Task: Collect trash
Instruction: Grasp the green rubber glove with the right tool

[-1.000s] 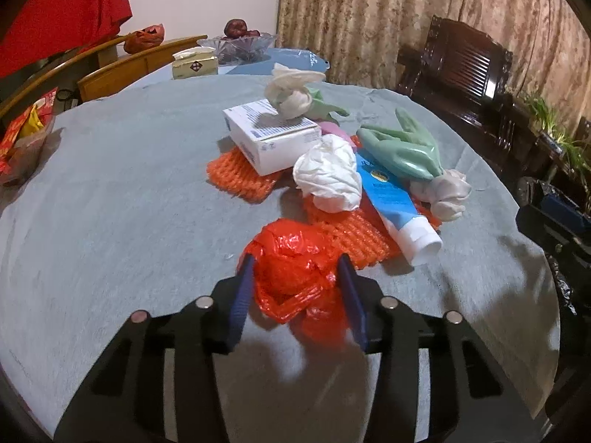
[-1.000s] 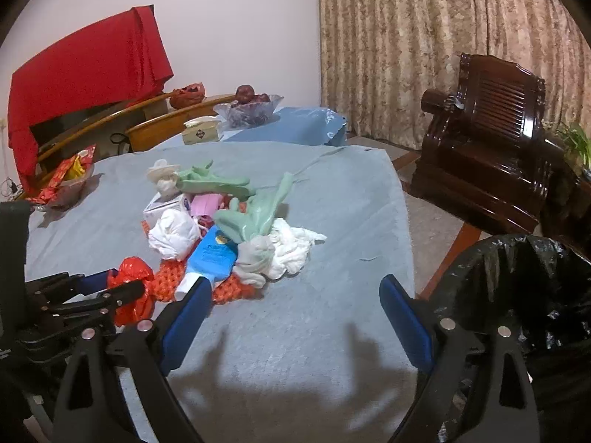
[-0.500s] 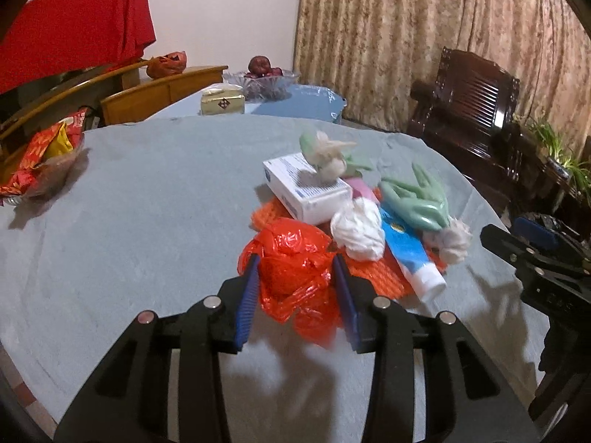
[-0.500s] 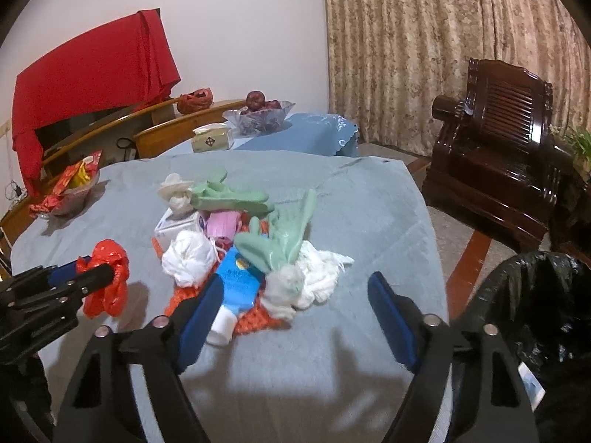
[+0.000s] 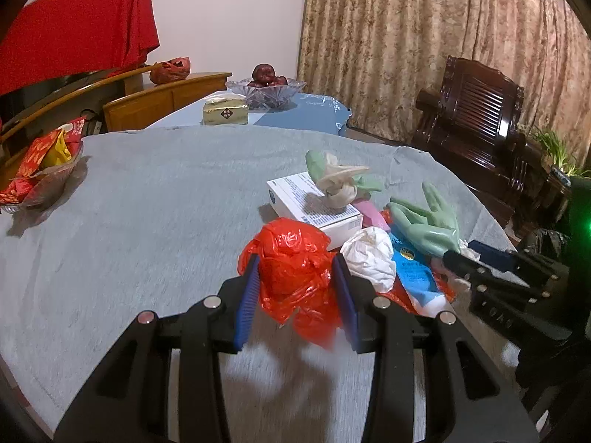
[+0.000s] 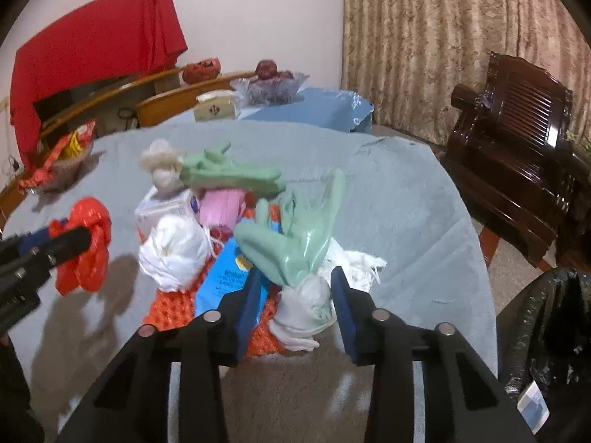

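My left gripper [image 5: 297, 284] is shut on a crumpled red plastic bag [image 5: 291, 269] and holds it above the grey table; it also shows in the right wrist view [image 6: 86, 240]. The trash pile holds a white box [image 5: 314, 205], a white wad [image 5: 369, 254], a blue tube [image 5: 417, 277], green rubber gloves [image 5: 424, 221] and orange foam net [image 6: 170, 306]. My right gripper [image 6: 295, 295] has narrowed around the cuff of a green glove [image 6: 291, 243] with white cloth [image 6: 306, 306] between its fingers.
A black-lined trash bin [image 6: 546, 332] stands right of the table. A snack bowl [image 5: 40, 170] sits at the table's left edge. A tissue box [image 5: 225, 112] and fruit bowl [image 5: 266, 86] are behind. A dark wooden armchair [image 5: 480, 125] is at the right.
My left gripper has lifted the red bag off the table. My right gripper has moved in over the pile and closed much narrower around the green glove's cuff.
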